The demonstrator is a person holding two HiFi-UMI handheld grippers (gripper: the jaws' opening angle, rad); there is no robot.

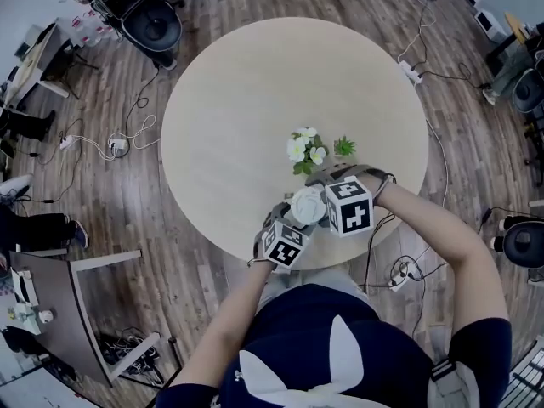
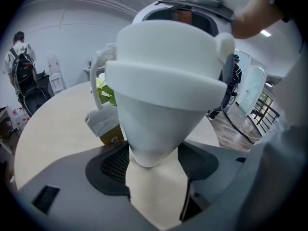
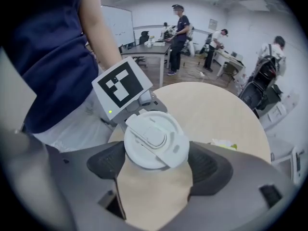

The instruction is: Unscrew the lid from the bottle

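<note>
Left gripper jaws pinch the tapered bottle, right gripper jaws clamp the lid; twisting may slip the bottle's taper free.

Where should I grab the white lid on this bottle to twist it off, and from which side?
Take the lid by its round rim from straight above, with the pads on opposite sides, clear of the jutting flip tab. It faces up, and the left gripper holds the bottle low on its tapered body.
</note>
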